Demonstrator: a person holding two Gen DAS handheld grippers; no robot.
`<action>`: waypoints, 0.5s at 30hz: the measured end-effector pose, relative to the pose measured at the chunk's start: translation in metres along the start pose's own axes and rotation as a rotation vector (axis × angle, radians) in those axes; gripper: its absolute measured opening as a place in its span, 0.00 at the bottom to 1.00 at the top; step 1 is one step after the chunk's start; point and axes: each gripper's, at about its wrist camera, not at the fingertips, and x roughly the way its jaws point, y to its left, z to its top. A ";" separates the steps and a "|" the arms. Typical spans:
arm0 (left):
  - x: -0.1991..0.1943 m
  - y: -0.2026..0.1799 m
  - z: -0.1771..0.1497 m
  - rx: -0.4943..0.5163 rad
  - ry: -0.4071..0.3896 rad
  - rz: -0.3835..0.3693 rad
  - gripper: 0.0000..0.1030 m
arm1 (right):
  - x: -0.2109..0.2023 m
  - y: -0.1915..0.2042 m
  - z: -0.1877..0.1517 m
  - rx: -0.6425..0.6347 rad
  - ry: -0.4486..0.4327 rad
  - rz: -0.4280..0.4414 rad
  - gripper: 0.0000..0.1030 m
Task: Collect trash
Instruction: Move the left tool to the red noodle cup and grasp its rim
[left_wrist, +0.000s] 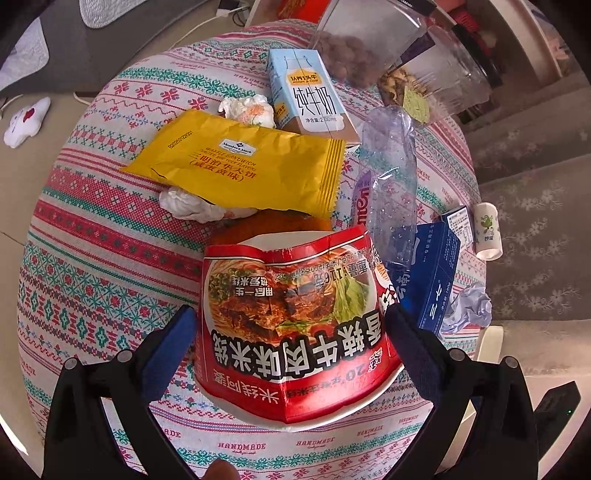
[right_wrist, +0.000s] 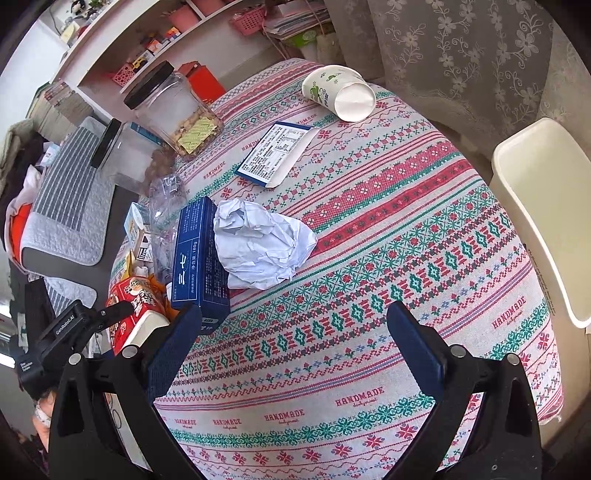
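A crushed red instant-noodle cup (left_wrist: 295, 325) lies on the patterned tablecloth (left_wrist: 110, 258), between the fingers of my left gripper (left_wrist: 291, 332). The jaws stand wide, with a pad close along each side of the cup; whether they touch it I cannot tell. Beyond it lie a yellow snack wrapper (left_wrist: 243, 166), a milk carton (left_wrist: 310, 96), crumpled tissues (left_wrist: 247, 109), a crushed clear bottle (left_wrist: 391, 184) and a blue box (left_wrist: 432, 280). My right gripper (right_wrist: 295, 317) hangs open over bare cloth, nearer than a crumpled white paper (right_wrist: 262, 247) and the blue box (right_wrist: 199, 266).
A white bin (right_wrist: 535, 221) stands off the table's right edge. A tipped paper cup (right_wrist: 338, 96) and a flattened blue carton (right_wrist: 277, 151) lie at the far side. Two clear black-lidded jars (right_wrist: 173, 110) stand at the back left. A curtain hangs behind.
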 end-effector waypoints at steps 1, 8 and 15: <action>-0.002 -0.003 -0.002 0.015 -0.005 0.005 0.94 | 0.001 0.000 0.000 -0.006 0.000 -0.003 0.94; -0.033 -0.013 -0.013 0.080 -0.062 -0.060 0.87 | 0.001 0.014 0.004 -0.039 -0.011 0.046 0.93; -0.091 -0.013 -0.017 0.151 -0.266 -0.024 0.87 | 0.028 0.071 0.003 -0.203 0.062 0.139 0.81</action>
